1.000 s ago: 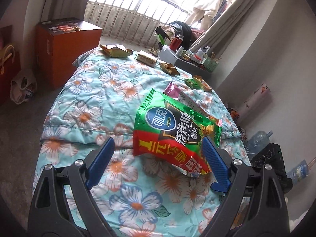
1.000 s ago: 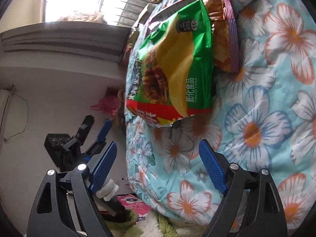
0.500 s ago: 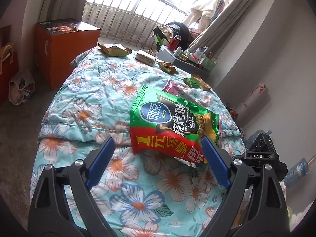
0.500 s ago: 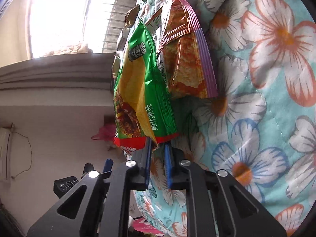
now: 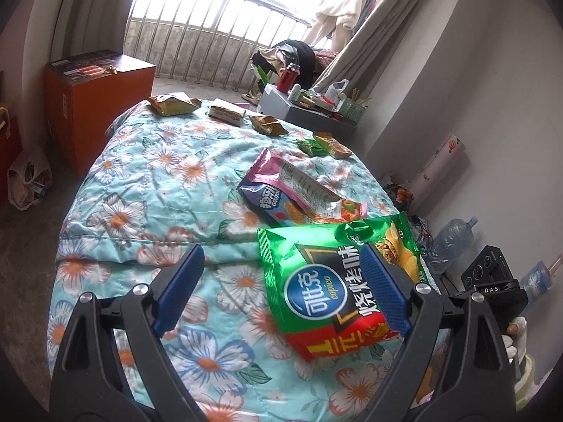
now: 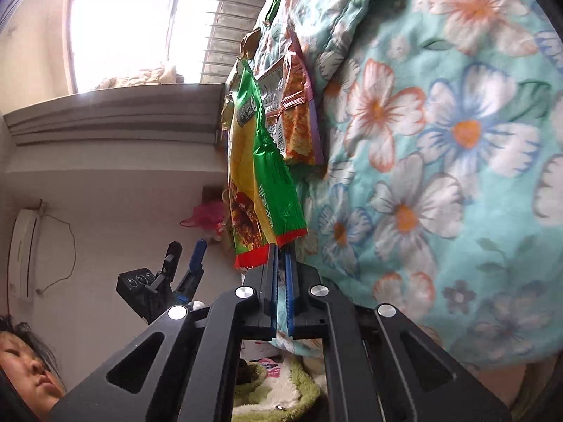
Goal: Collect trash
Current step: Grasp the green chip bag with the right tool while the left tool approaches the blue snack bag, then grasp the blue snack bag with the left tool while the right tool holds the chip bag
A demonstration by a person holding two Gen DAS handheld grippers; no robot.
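A green and red chip bag [image 5: 327, 288] hangs just above the flowered bed cover [image 5: 158, 190]. My right gripper [image 6: 280, 249] is shut on the bag's red bottom edge [image 6: 260, 253] and holds it lifted, edge-on. My left gripper [image 5: 281, 274] is open and empty above the near part of the bed; its right finger is in front of the bag. A purple snack bag [image 5: 295, 193] lies flat on the cover just beyond, also in the right wrist view [image 6: 299, 123]. Several smaller wrappers [image 5: 172, 103] lie at the bed's far end.
An orange cabinet [image 5: 95, 105] stands left of the bed. A cluttered grey table [image 5: 309, 109] is past the far end. A water jug [image 5: 454, 239] stands by the right wall. The left gripper [image 6: 179, 274] and a person's face [image 6: 24, 358] show beside the bed.
My right gripper closed on the green bag's bottom edge and lifted it off the purple bag, toward the near right. The left gripper stayed open and shifted slightly.
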